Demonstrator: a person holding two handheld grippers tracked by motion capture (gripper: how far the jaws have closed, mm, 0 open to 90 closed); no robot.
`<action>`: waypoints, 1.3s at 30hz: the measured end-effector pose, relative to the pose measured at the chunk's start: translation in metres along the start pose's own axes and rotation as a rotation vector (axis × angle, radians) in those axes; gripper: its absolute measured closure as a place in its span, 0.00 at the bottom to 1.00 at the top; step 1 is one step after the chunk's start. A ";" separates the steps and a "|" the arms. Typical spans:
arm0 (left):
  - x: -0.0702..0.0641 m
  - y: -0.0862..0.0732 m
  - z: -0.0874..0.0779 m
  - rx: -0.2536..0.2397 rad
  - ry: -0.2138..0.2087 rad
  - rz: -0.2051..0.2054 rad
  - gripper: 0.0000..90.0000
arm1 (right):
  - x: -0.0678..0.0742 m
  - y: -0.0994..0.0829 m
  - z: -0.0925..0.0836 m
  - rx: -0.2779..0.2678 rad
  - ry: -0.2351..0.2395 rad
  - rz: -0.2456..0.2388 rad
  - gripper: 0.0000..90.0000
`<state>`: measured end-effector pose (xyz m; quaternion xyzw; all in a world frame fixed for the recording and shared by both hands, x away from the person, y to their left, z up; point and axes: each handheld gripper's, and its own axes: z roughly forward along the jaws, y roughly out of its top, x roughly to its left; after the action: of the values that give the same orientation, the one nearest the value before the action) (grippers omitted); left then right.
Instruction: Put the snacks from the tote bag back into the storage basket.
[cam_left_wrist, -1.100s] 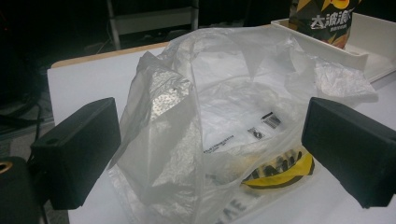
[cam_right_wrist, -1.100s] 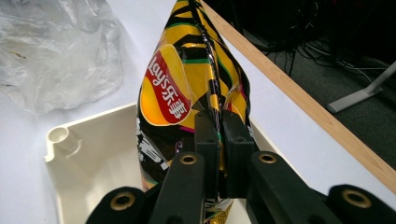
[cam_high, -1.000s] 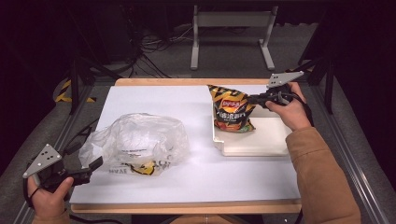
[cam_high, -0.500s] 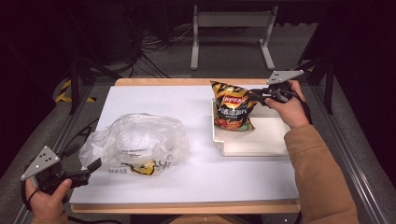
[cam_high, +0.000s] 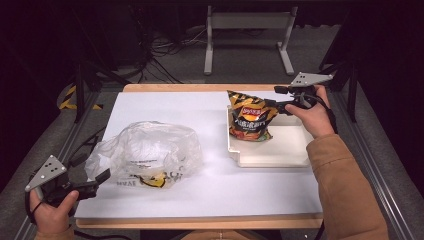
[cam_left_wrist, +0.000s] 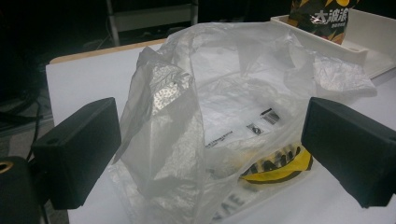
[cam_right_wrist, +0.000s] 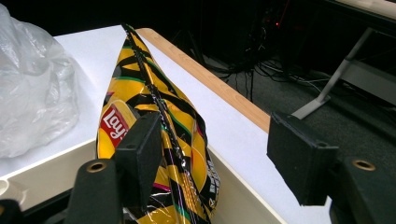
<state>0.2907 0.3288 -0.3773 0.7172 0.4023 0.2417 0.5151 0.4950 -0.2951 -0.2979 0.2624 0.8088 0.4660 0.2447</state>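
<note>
Left gripper (cam_high: 102, 176) at lower left of the high view, jaws spread wide, aimed at the clear plastic bag (cam_high: 147, 152) just beyond, not touching. Bag crumpled mid-left on the white table (cam_high: 210, 200), a yellow and black packet (cam_left_wrist: 275, 165) inside.

Further up, at right: chip bag (cam_high: 250, 121) standing tilted in the far left corner of the white tray (cam_high: 270, 157). Right gripper (cam_high: 280, 106) beside its top edge, jaws just opened, seam between them, one pad close against the foil, the other well clear.

Probably light, puffy, slippery, contents easily crushed; best pinched at the flat top seam.
</note>
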 end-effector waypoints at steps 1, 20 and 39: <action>0.000 0.000 0.000 0.000 0.000 0.001 0.06 | 0.002 0.001 -0.001 -0.003 0.010 0.004 0.37; -0.001 0.003 0.003 -0.002 -0.009 0.006 0.06 | 0.026 0.015 -0.029 -0.084 0.054 -0.017 0.33; -0.009 0.004 -0.001 0.002 -0.034 0.021 0.06 | 0.059 -0.013 -0.123 -0.232 -0.013 0.090 0.29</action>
<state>0.2862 0.3215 -0.3729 0.7259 0.3863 0.2342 0.5186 0.3694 -0.3390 -0.2636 0.2711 0.7352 0.5654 0.2574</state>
